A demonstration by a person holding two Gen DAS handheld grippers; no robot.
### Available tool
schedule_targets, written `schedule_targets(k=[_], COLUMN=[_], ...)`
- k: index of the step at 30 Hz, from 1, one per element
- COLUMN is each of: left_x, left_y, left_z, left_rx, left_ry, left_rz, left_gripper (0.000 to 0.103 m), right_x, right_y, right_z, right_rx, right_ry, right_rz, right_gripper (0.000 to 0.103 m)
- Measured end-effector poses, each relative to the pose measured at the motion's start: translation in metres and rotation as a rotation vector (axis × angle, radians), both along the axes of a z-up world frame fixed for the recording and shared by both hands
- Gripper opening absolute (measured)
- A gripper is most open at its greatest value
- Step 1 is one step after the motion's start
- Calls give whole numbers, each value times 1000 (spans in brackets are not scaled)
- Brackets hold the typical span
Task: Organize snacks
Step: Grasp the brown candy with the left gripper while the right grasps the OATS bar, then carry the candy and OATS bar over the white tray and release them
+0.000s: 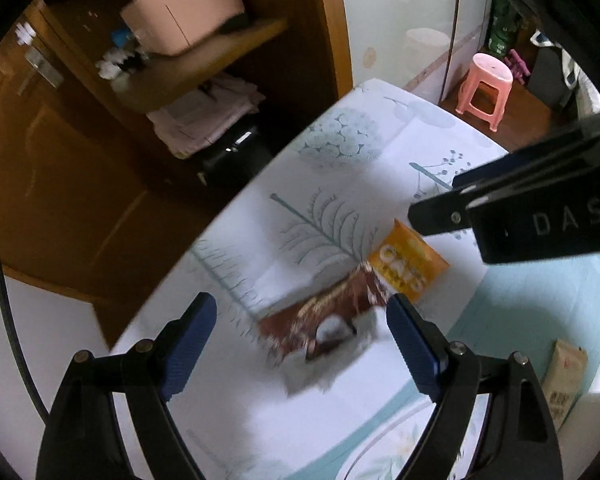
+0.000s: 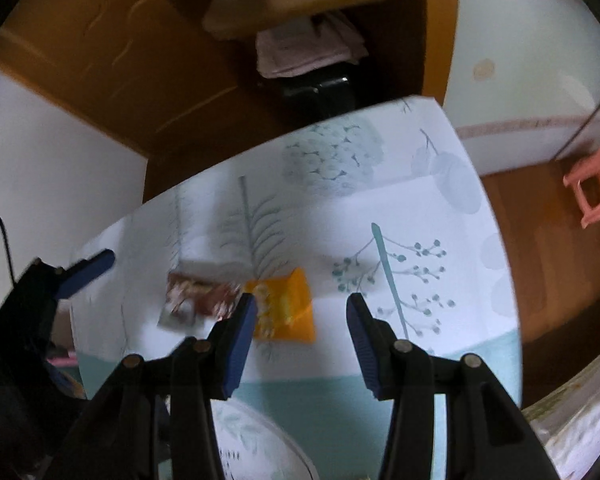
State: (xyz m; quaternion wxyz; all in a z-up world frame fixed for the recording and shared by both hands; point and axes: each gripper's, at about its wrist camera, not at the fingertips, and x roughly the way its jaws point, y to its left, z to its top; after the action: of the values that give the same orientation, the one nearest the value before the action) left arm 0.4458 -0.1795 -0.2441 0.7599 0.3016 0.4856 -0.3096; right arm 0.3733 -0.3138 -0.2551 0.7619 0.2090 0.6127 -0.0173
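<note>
Leaf-print tablecloth (image 1: 332,208) (wooden cabinet (image 1: 80,168) behind)

Both wrist views angled steeply down, close above the patterned tablecloth (image 1: 340,208), sharing its snack packets (image 2: 284,308)

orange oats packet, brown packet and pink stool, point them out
orange oats packet (image 1: 406,266), left wrist view, on its printed face
brown packet (image 1: 324,320), left wrist view, on its middle
pink stool (image 1: 486,90), left wrist view, on a leg
</note>
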Motion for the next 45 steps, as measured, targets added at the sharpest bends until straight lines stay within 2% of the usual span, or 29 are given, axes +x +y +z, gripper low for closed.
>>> schedule_targets(k=[2, 4, 7, 11, 12, 14, 19, 21, 23, 24, 25, 26, 27, 31, 36, 39, 43, 45], left_x=[5, 6, -3, -22, -25, -32, -40, -45, -48, -49, -51, -57, -58, -73, -96, -111, -145, -171], left_y=[-2, -4, 5, 24, 29, 41, 78, 87, 94, 98, 101, 106, 110, 122, 139, 151, 162, 166], left_z=[-12, -27, -32, -38, -40, -45, -47, -46, -45, -44, -43, -40, -40, -33, 7, 53, 109, 135], left_rx=[-11, 13, 17, 33, 42, 40, -51, -69, -84, -97, -106, -114, -118, -124, -188, -252, -289, -301], left_ry=[55, 122, 127, 124, 130, 146, 205, 204, 214, 235, 244, 258, 275, 302, 267, 238, 172, 137], left_rz=[-15, -39, -76, -92, -85, -60, 84, 121, 160, 193, 216, 245, 271, 365, 442, 467, 482, 488], left_gripper=[86, 86, 86, 77, 75, 59, 55, 50, 41, 39, 35, 33, 33, 29, 29, 29, 29, 29], right_x=[4, 7, 9, 11, 11, 12, 10, 8, 7, 5, 5, 3, 1, -12, -40, -65, -101, -133], right_y=[-3, -4, -1, 8, 11, 17, 34, 41, 47, 52, 56, 61, 64, 76, 75, 70, 64, 59], right_z=[-11, -19, -24, -30, -31, -34, -37, -37, -37, -37, -36, -36, -36, -22, 14, 48, 98, 125], right_rx=[34, 64, 85, 124, 129, 137, 141, 116, 97, 82, 61, 62, 85, 69, 89, 99, 109, 120], right_ry=[8, 11, 14, 14, 14, 21, 42, 34, 26, 22, 12, 14, 6, -26, -103, -163, -248, -287], right_rz=[-24, -32, -20, 12, 22, 38, 101, 129, 157, 178, 195, 225, 237, 280, 269, 257, 246, 232], right_gripper=[47, 47, 47, 47, 47, 47, 47, 49, 49, 45, 29, 25, 16, 7, 6, 6, 6, 6])
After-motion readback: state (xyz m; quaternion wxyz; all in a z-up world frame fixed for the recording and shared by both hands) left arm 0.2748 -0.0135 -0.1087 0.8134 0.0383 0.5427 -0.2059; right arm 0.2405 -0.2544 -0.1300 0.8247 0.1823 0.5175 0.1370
